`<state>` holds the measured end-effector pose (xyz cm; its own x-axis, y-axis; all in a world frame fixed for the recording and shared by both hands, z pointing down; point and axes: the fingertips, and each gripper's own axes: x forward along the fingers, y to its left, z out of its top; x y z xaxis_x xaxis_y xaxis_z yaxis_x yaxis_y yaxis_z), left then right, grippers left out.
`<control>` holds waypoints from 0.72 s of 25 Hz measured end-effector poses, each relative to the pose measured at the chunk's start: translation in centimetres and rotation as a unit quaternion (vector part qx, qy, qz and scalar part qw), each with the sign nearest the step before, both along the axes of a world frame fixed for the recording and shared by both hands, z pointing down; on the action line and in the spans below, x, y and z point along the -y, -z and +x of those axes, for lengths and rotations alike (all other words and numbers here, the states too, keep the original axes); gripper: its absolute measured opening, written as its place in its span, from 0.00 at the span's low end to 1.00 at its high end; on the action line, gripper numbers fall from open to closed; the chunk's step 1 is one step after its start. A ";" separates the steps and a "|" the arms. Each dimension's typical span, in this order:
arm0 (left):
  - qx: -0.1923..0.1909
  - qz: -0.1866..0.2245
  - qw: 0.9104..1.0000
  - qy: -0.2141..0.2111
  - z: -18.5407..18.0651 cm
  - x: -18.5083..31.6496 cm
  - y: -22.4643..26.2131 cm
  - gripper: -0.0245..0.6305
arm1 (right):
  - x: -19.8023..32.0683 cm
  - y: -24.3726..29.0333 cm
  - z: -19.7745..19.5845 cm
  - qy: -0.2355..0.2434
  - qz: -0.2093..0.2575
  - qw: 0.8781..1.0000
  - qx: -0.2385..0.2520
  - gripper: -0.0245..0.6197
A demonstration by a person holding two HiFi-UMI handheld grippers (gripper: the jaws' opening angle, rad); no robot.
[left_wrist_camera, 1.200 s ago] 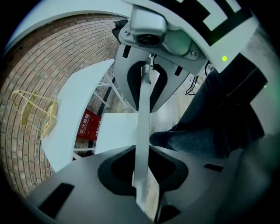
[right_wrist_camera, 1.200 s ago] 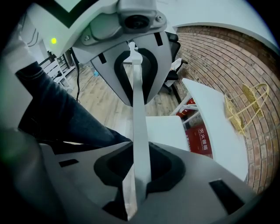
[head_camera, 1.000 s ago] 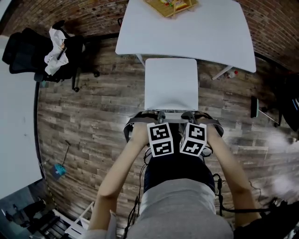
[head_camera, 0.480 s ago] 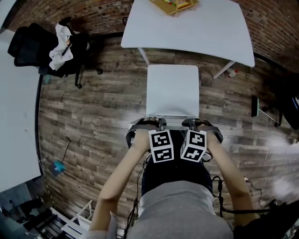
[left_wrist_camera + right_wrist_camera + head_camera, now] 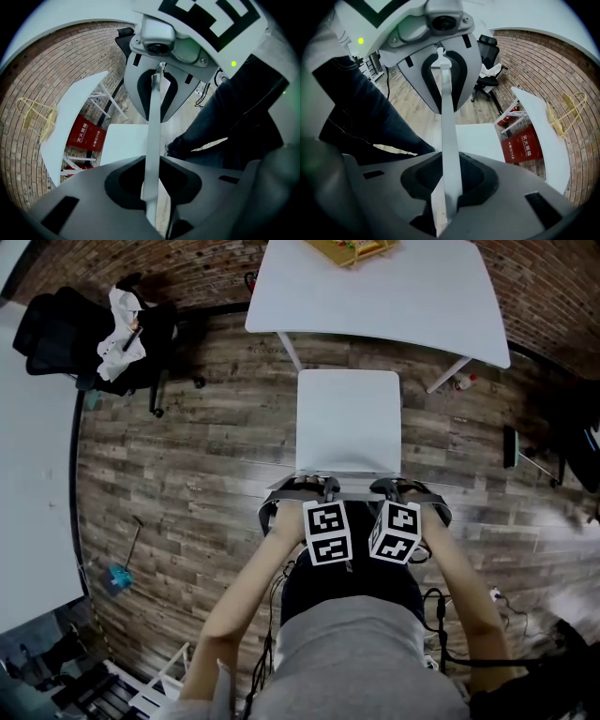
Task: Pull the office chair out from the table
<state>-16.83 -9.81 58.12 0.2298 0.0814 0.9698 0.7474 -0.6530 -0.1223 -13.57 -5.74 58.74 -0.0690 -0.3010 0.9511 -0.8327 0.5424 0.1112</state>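
The wood floor (image 5: pixel 187 465) fills most of the head view. The white surface (image 5: pixel 412 306) is out ahead of the tools, and its far edge is cut off at the top. The white chair (image 5: pixel 347 423) stands between the surface and the tools, its seat facing the surface and its back on the tools' side. The back's top edge runs from one tool to the other. The legs hide under the seat. The left tool (image 5: pixel 315 487) and the right tool (image 5: pixel 388 489) each pinch that thin back, side by side.
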 end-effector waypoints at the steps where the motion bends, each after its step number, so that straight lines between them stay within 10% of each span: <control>1: -0.005 -0.004 1.000 0.002 0.0 0.0 0.0 0.17 | 0.0 0.0 0.0 0.001 0.003 1.000 -0.003 0.18; 10: -0.053 -0.081 0.994 0.047 0.0 -0.3 1.0 0.19 | 1.0 2.7 -1.3 -0.013 0.055 0.998 0.029 0.35; 18: -0.125 -0.187 0.963 0.149 1.0 1.0 6.3 0.22 | 4.6 9.2 -1.9 -0.110 0.177 0.966 0.151 0.35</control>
<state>-15.79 -10.85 51.84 0.5193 0.3084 0.7970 0.4973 -0.8675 0.0117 -15.52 -10.35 49.53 -0.2251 -0.6425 0.7325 -0.9471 0.3207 -0.0098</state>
